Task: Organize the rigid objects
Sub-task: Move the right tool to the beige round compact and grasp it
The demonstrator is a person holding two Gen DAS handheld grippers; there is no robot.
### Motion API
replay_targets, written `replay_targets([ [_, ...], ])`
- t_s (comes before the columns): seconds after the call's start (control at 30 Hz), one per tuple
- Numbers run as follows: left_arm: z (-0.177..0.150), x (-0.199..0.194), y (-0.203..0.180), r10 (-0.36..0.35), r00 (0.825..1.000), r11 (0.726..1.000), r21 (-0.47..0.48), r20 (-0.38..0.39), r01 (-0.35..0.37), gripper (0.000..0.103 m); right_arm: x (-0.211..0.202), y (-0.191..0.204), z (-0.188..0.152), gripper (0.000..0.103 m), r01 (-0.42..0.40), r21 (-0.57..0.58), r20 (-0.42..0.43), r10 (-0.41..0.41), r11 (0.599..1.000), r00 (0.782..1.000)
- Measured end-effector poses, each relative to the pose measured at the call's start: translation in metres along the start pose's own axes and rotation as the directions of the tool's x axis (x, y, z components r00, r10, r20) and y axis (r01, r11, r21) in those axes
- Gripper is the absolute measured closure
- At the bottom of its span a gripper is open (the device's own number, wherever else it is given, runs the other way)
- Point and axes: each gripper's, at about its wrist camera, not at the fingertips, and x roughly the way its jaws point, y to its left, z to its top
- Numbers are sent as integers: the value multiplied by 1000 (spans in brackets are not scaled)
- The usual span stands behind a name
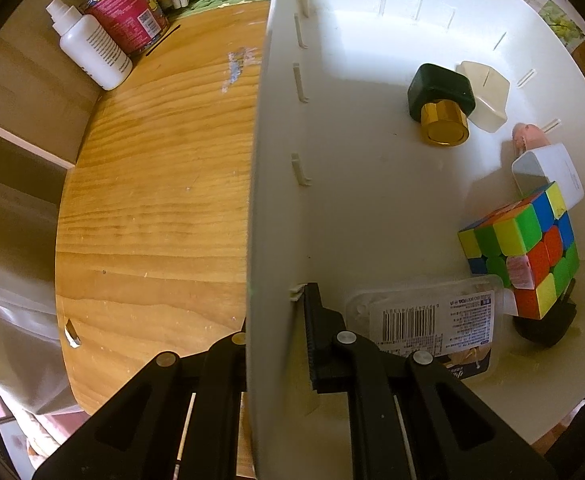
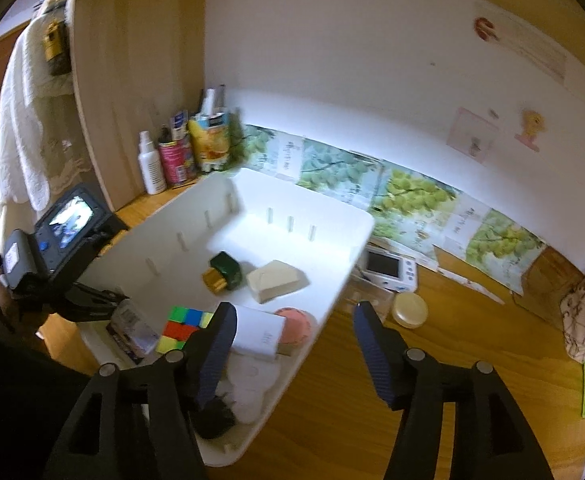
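wooden desk (image 1: 152,200) against white wall (image 2: 372,80) bears white bin (image 2: 276,360).

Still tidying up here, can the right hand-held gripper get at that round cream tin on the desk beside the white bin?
Probably yes. The right hand-held gripper is open and empty, and the round cream tin lies just ahead on bare wood outside the white bin, nothing covering it.

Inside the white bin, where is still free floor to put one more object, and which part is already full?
White bin: bare floor lies along the slotted back wall, behind the green bottle and cream block. The end near the Rubik's cube and power bank is crowded.
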Motion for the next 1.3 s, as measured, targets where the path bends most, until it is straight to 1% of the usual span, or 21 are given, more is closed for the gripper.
replay_targets([
  [0.13, 2, 1, 1, 5, 1000, 1000, -24, -6, -5, 92, 4, -19, -6, 39, 28, 29, -10, -28, 999, 1000],
  [0.27, 2, 3, 4, 10, 1000, 999, -50, -11, -10, 91, 13, -41, -11, 34, 65, 48, -10, -64, 997, 998],
  [0.43, 3, 4, 8, 17, 1000, 995, -101, -13, -18, 89, 26, -67, -17, 34, 96, 56, -20, -95, 994, 995],
  [0.63, 2, 6, 9, 36, 999, 990, -136, -10, -37, 87, 46, -94, -22, 33, 112, 49, -26, -111, 992, 993],
  [0.67, 1, 6, 9, 40, 999, 989, -143, -11, -41, 87, 50, -98, -23, 30, 114, 42, -24, -113, 993, 993],
  [0.73, 1, 5, 10, 41, 999, 988, -149, -11, -42, 87, 56, -104, -24, 28, 118, 25, -16, -117, 993, 993],
  [0.93, 1, 7, 17, 44, 999, 985, -168, -14, -46, 85, 81, -121, -26, 28, 113, 17, -3, -113, 993, 994],
  [1.17, 6, 9, 15, 58, 998, 984, -170, -21, -60, 84, 121, -127, -36, 28, 96, -37, -43, -98, 995, 994],
  [1.2, 6, 9, 15, 58, 998, 983, -171, -22, -61, 84, 125, -127, -37, 28, 101, -30, -49, -102, 994, 994],
  [1.3, 7, 6, 13, 64, 998, 982, -176, -9, -64, 84, 137, -129, -41, 28, 83, -12, -57, -83, 997, 995],
])
